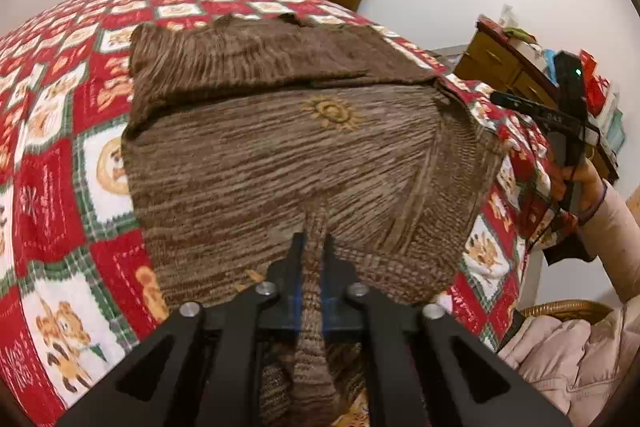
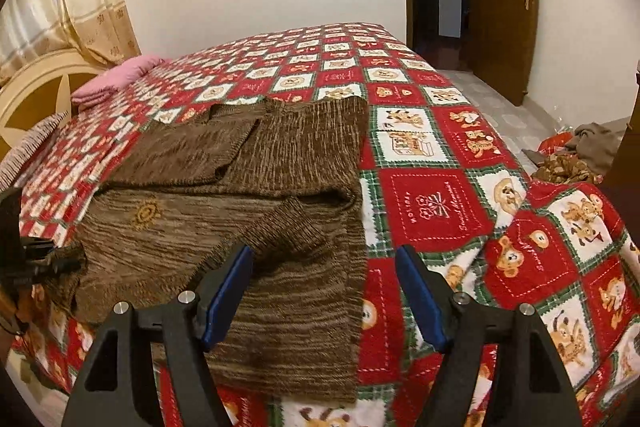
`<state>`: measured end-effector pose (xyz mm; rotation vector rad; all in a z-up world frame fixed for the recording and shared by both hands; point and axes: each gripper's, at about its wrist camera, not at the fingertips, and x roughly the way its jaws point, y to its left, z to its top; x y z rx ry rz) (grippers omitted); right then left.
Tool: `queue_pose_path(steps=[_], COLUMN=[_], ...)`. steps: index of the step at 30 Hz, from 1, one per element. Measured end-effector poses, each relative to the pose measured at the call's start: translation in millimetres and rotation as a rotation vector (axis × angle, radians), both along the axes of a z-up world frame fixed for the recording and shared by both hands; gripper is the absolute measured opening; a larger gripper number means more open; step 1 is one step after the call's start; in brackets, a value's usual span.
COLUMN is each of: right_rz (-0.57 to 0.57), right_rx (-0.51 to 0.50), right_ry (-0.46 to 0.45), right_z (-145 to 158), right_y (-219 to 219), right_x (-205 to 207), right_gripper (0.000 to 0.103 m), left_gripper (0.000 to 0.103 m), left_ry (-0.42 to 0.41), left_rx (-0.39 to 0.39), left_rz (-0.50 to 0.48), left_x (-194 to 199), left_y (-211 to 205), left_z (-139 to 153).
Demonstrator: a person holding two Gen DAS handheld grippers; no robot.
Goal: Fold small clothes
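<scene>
A brown knitted sweater [image 1: 280, 155] with a sun emblem [image 1: 332, 113] lies flat on the bed, one part folded over at the far side. My left gripper [image 1: 312, 241] is shut on a raised ridge of its near edge, and the fabric runs back between the fingers. In the right wrist view the sweater [image 2: 248, 179] fills the left half, with a sleeve [image 2: 280, 227] laid across it. My right gripper [image 2: 324, 253] stands open above the sweater's right edge, nothing pressed between its blue pads. The left gripper [image 2: 70, 259] shows at the sweater's left corner.
The bed cover [image 2: 440, 211] is red, white and green with bear squares. A pink pillow [image 2: 116, 79] and a headboard [image 2: 36, 95] are far left. Clothes lie on the floor [image 2: 576, 155]. A wicker basket [image 1: 568, 307], wooden drawers [image 1: 500, 63] and a hand [image 1: 588, 179] are at right.
</scene>
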<state>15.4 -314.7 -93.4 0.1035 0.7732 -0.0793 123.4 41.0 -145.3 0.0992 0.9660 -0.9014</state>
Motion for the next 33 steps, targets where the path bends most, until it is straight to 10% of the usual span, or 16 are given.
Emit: queue_pose_path(steps=[5, 17, 21, 33], right_rz=[0.056, 0.213, 0.236, 0.078], right_rx=[-0.051, -0.181, -0.088, -0.008], right_ry=[0.034, 0.114, 0.129, -0.068], right_z=[-6.9, -41.9, -43.2, 17.1], right_y=[4.6, 29.9, 33.0, 25.6], right_x=[11.2, 69.4, 71.9, 17.8], right_gripper=[0.062, 0.062, 0.015, 0.011], left_gripper=[0.006, 0.01, 0.011, 0.006], left_ry=[0.024, 0.043, 0.044, -0.013], left_rx=[-0.104, -0.058, -0.075, -0.248], left_rz=[0.036, 0.075, 0.084, 0.186], left_x=[-3.4, 1.8, 1.4, -7.8], left_y=[14.6, 9.9, 13.2, 43.2], left_z=[2.5, -6.5, -8.0, 21.5])
